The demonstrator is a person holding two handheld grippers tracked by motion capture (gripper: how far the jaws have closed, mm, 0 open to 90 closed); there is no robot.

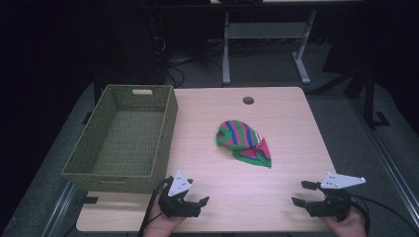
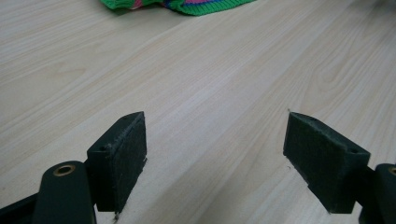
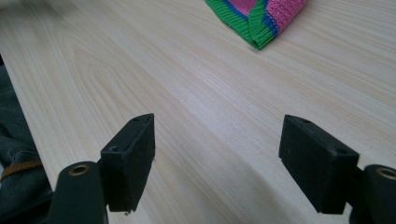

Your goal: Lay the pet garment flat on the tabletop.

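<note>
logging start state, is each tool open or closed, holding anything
left tool: open, holding nothing
right tool: open, holding nothing

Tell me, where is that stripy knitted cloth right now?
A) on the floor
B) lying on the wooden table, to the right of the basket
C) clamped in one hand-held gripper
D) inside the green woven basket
B: the striped knitted cloth lies on the wooden table, apart from the green woven basket on its left, with both hand-held grippers open and away from it.

Dim room, grey carpet floor (image 1: 276, 69), white-legged desk frame (image 1: 267, 34) behind, cables (image 1: 173, 61)
</note>
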